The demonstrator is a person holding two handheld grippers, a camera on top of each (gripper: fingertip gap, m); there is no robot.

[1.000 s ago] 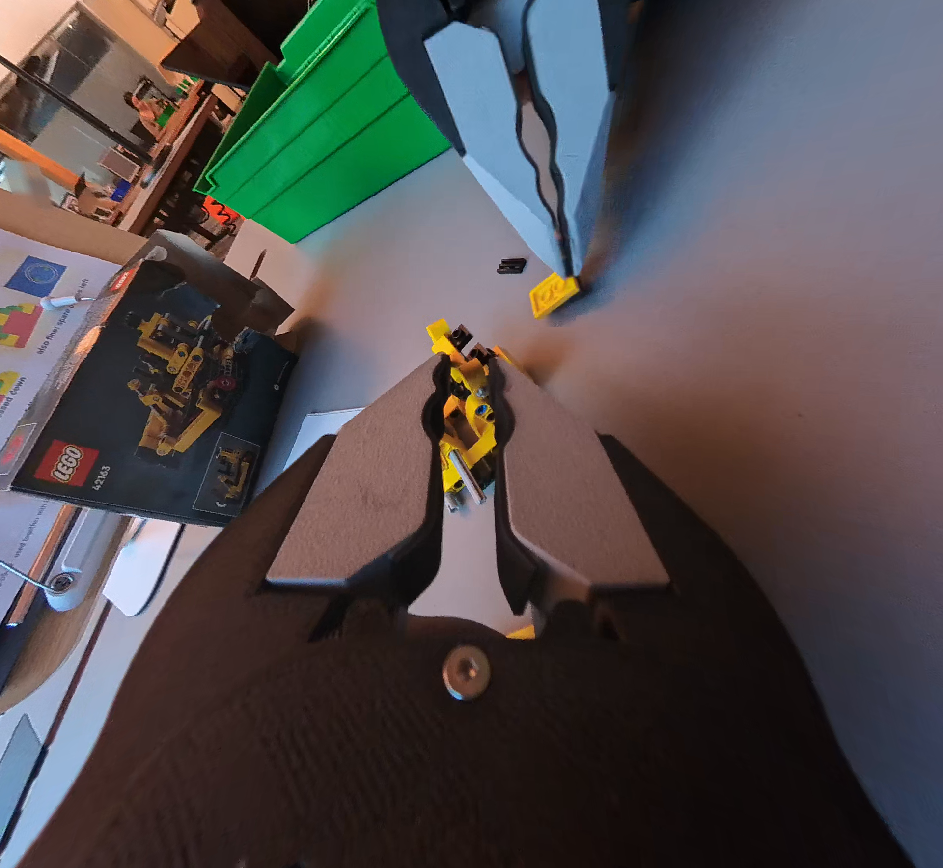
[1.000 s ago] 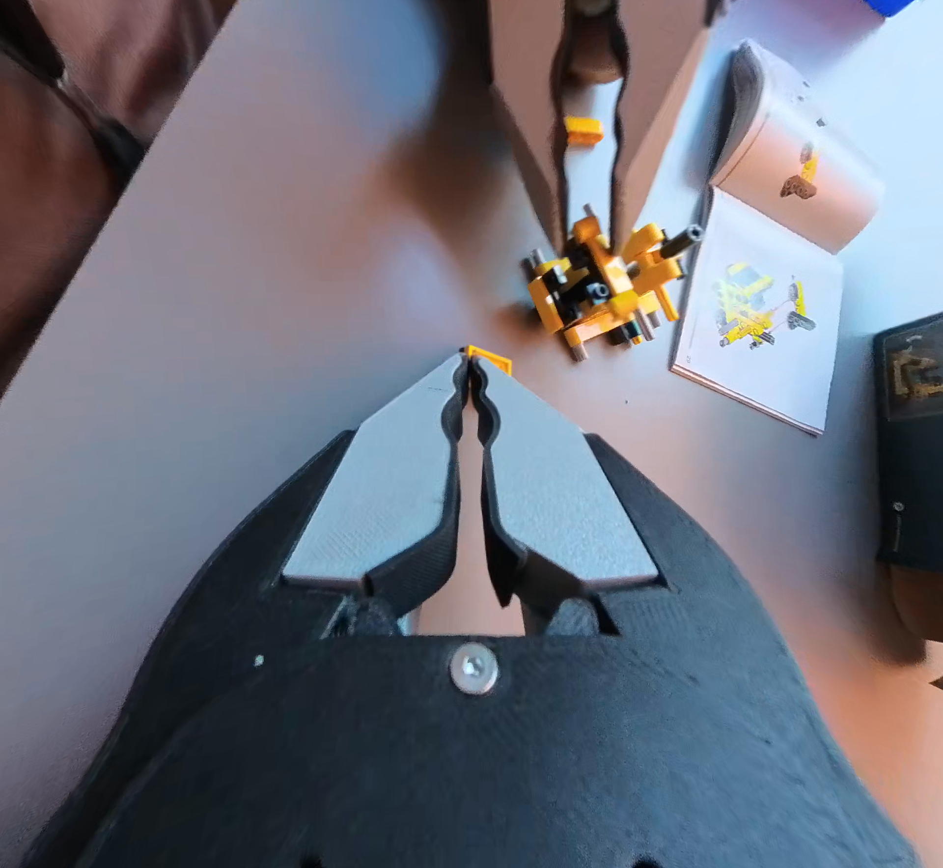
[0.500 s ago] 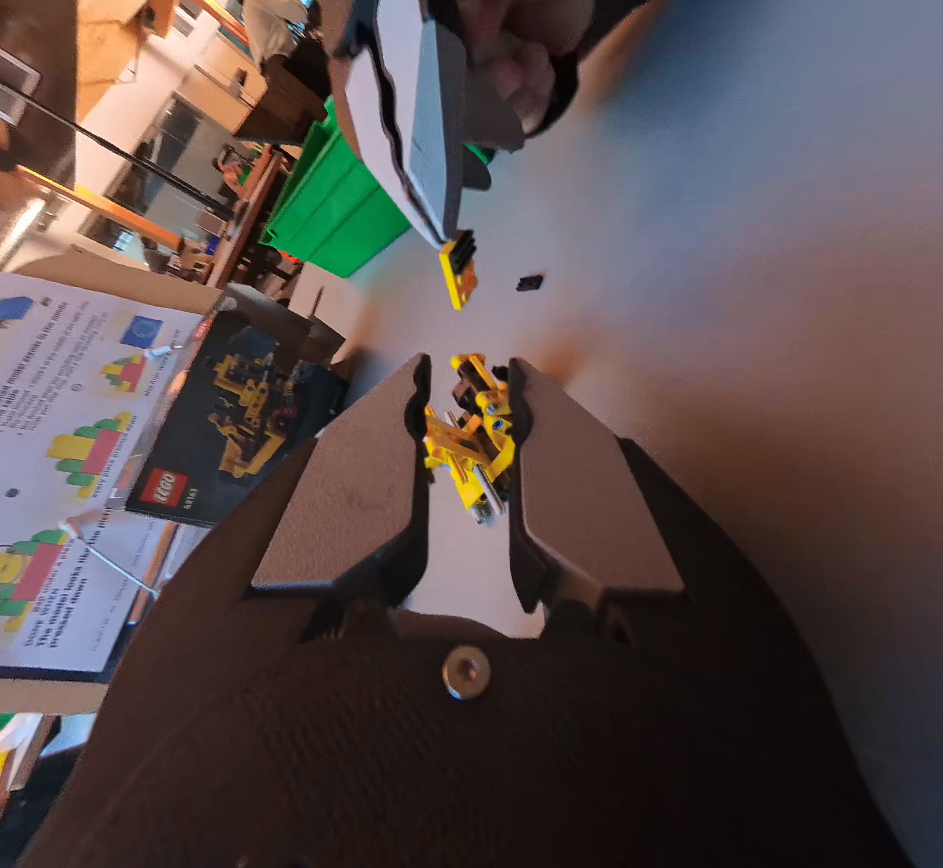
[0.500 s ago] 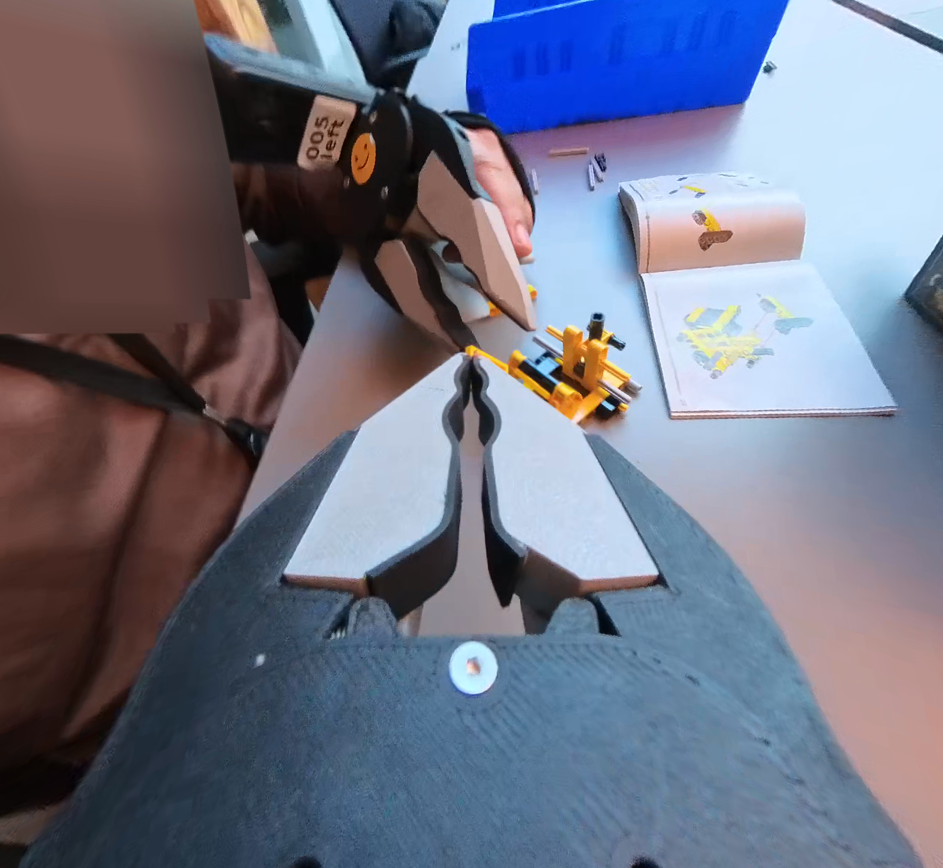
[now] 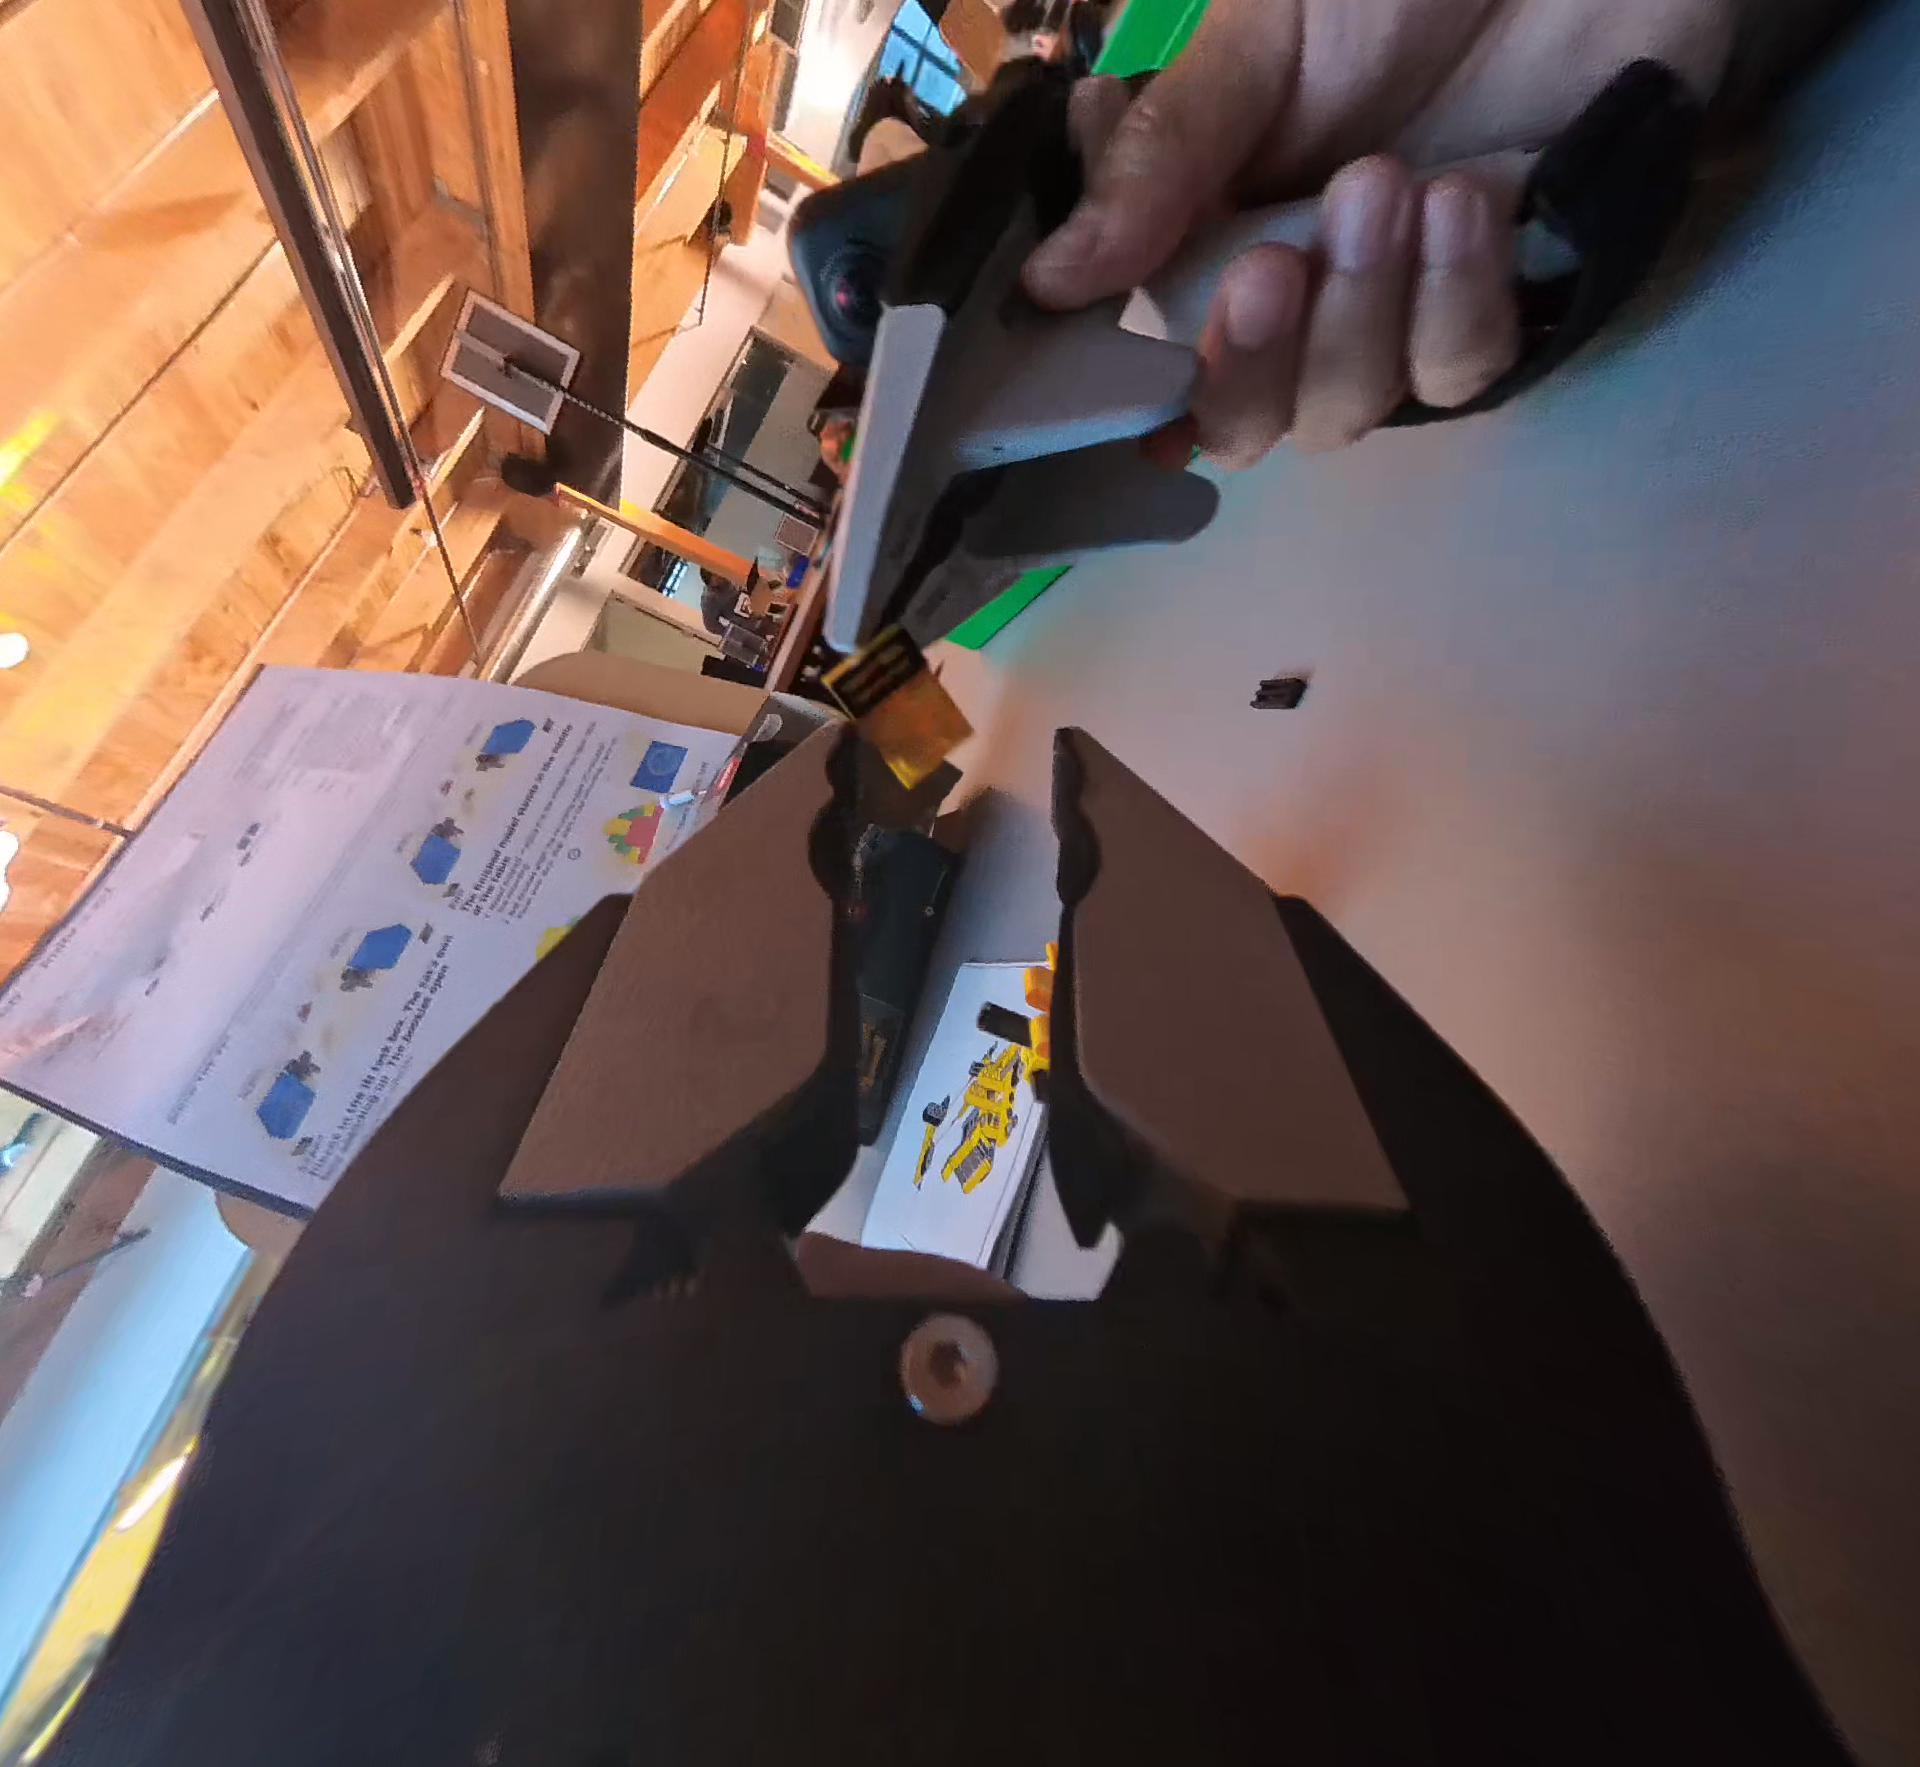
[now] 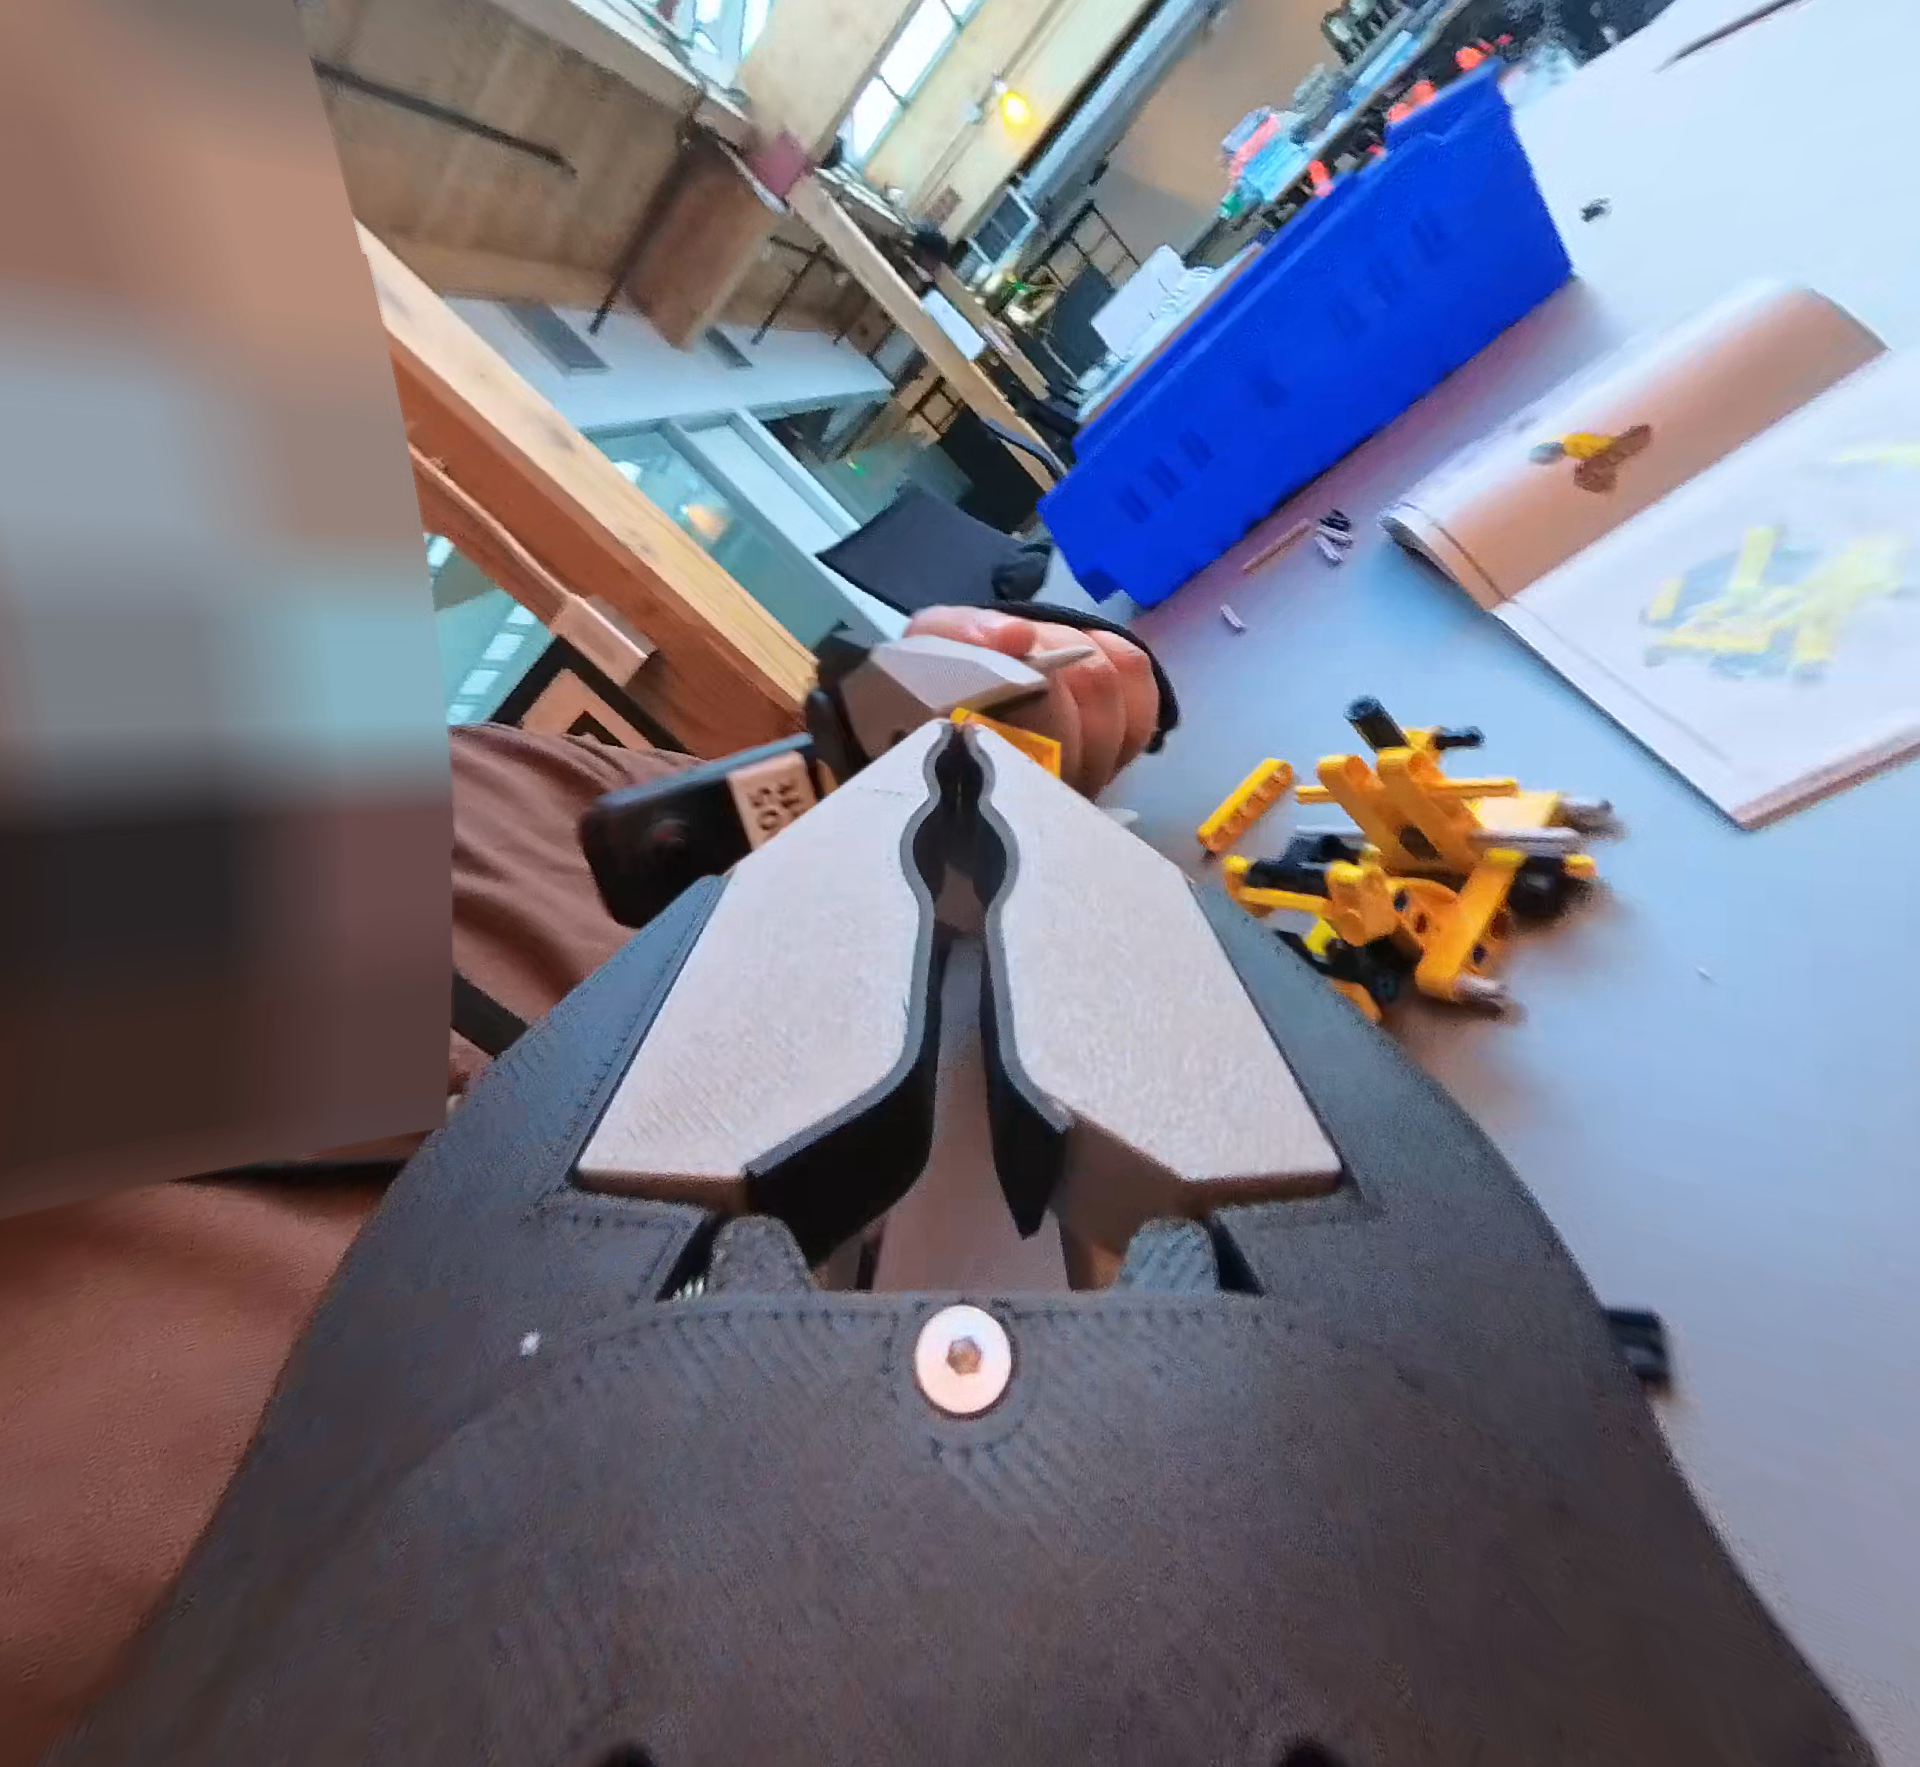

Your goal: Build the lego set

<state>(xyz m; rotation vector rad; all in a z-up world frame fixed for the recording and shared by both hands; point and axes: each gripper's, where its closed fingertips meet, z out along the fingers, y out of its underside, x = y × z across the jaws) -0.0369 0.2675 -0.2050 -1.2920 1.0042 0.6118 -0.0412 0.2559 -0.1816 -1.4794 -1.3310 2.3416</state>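
Right wrist view: right gripper [image 6: 958,738] pinches a yellow plate [image 6: 1023,749] at twelve o'clock; left gripper [image 5: 948,749] gapes empty. Half-built model [image 6: 1403,860] lies at three o'clock. Likely next: regrasp the plate for fitting.

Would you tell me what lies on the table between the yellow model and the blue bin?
Right wrist view: small loose pins and a thin rod, close to the blue bin.
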